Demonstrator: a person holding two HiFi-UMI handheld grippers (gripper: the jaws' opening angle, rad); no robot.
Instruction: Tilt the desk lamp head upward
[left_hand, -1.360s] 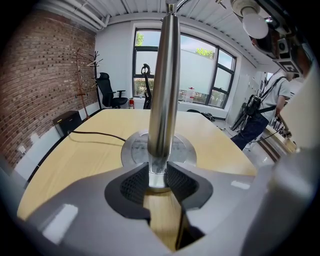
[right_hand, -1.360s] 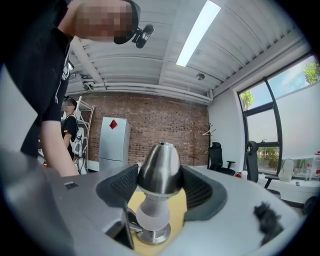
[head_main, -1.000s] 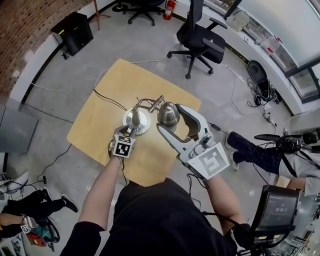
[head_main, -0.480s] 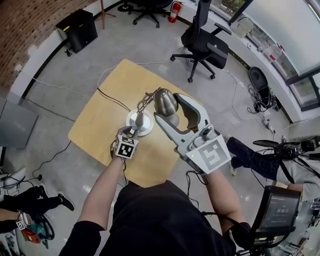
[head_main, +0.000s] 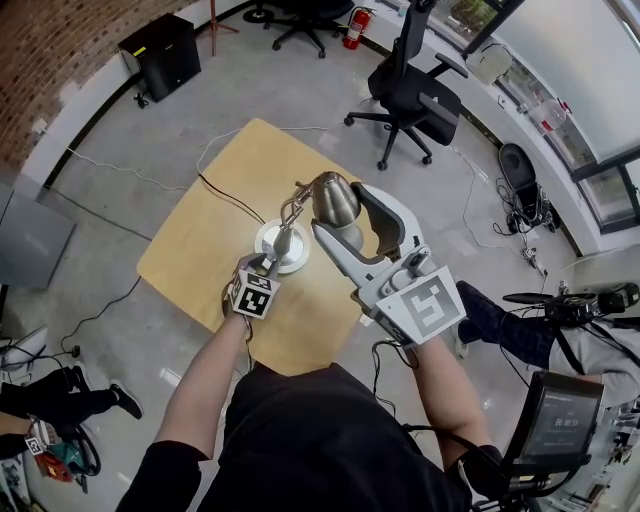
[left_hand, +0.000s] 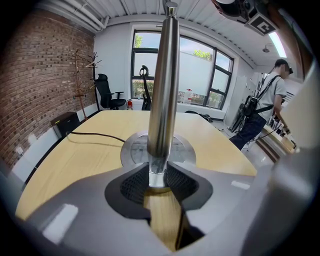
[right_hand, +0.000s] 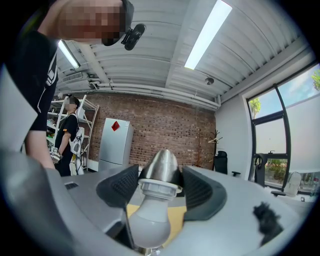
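Observation:
A brushed-metal desk lamp stands on the wooden table (head_main: 205, 245) on a round base (head_main: 282, 246). My left gripper (head_main: 268, 263) is shut on the lamp's upright pole (left_hand: 165, 90) just above the base (left_hand: 134, 150); the dark pads press both sides of the pole. My right gripper (head_main: 346, 224) is shut on the silver, cone-shaped lamp head (head_main: 335, 197). In the right gripper view the lamp head (right_hand: 160, 167) sits between the ribbed pads and its white bulb (right_hand: 149, 222) points back at the camera. The jointed lamp arm (head_main: 296, 207) links pole and head.
A black cable (head_main: 226, 196) runs from the lamp across the table and off its far edge. Black office chairs (head_main: 415, 85) stand beyond the table, a black cabinet (head_main: 157, 57) by the brick wall. A person (left_hand: 260, 117) stands at the right, and a screen (head_main: 555, 425) at my lower right.
The right gripper has carried the lamp head up and away from me, so the jointed arm has swung with it. The left gripper kept its hold low on the pole.

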